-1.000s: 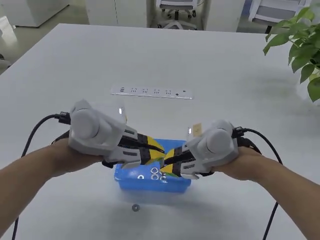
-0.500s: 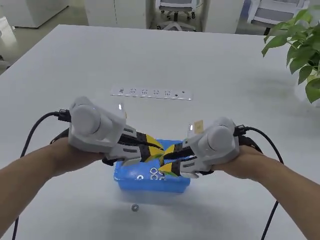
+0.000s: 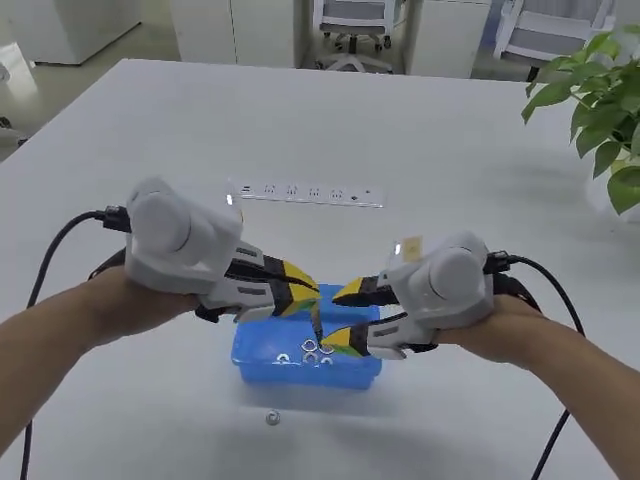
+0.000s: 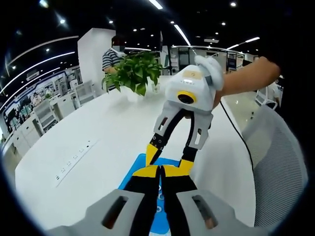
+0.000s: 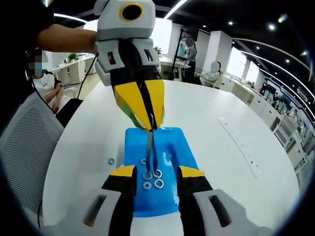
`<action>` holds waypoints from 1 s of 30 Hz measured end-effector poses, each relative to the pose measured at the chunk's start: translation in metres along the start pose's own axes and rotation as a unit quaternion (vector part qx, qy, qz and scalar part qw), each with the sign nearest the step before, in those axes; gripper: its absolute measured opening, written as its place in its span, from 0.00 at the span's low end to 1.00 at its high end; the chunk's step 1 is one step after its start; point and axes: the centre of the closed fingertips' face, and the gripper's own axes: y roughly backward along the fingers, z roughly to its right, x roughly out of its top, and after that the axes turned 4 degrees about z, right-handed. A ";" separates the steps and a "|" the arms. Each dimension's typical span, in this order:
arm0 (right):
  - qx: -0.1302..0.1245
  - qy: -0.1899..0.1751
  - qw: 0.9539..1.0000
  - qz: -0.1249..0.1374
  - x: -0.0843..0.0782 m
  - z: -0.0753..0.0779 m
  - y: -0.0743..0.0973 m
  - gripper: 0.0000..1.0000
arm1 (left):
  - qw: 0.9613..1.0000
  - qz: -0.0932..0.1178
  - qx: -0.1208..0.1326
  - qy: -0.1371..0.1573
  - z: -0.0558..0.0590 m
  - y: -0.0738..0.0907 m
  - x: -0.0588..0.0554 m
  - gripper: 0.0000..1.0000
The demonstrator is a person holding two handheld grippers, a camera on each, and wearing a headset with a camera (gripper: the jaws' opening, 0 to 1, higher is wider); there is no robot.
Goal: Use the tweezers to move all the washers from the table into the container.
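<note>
Both grippers are crowded right over the blue container (image 5: 172, 142), so from the head view their chunky white housings and yellow-and-black jaws cover its far edge. The left gripper (image 5: 149, 127) has its jaws pinched shut on the tweezers (image 5: 151, 147), a thin dark pair of blades pointing down into the container with the tips near the pile of washers (image 5: 158, 184). The right gripper (image 5: 156, 173) has its jaws spread wide with nothing in them, sitting either side of that pile in its own view. There's one loose washer (image 3: 272, 418) on the table (image 3: 400, 130), just in front of the container's near side. Further back is a long white power strip (image 3: 305, 192), well clear of everything. There's a leafy green plant (image 3: 590, 100) off at the right edge, and office chairs (image 3: 350, 20) sit beyond the far end. Black cables (image 3: 60, 260) trail off both grippers. The container is a shallow rectangular tray that looks like smooth plastic, the washers are small shiny metal rings, and the tabletop is plain matte white.
</note>
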 end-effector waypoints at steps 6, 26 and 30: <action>-0.016 -0.011 1.000 -0.001 0.002 -0.002 0.010 0.45 | 1.000 0.000 0.009 0.004 0.002 0.011 0.006 0.05; -0.079 -0.051 0.995 0.014 -0.002 -0.007 0.053 0.77 | 1.000 -0.003 0.026 0.006 0.005 0.049 0.015 0.05; -0.087 -0.060 0.994 0.019 -0.004 -0.010 0.060 0.83 | 1.000 -0.007 0.026 0.005 0.007 0.055 0.016 0.05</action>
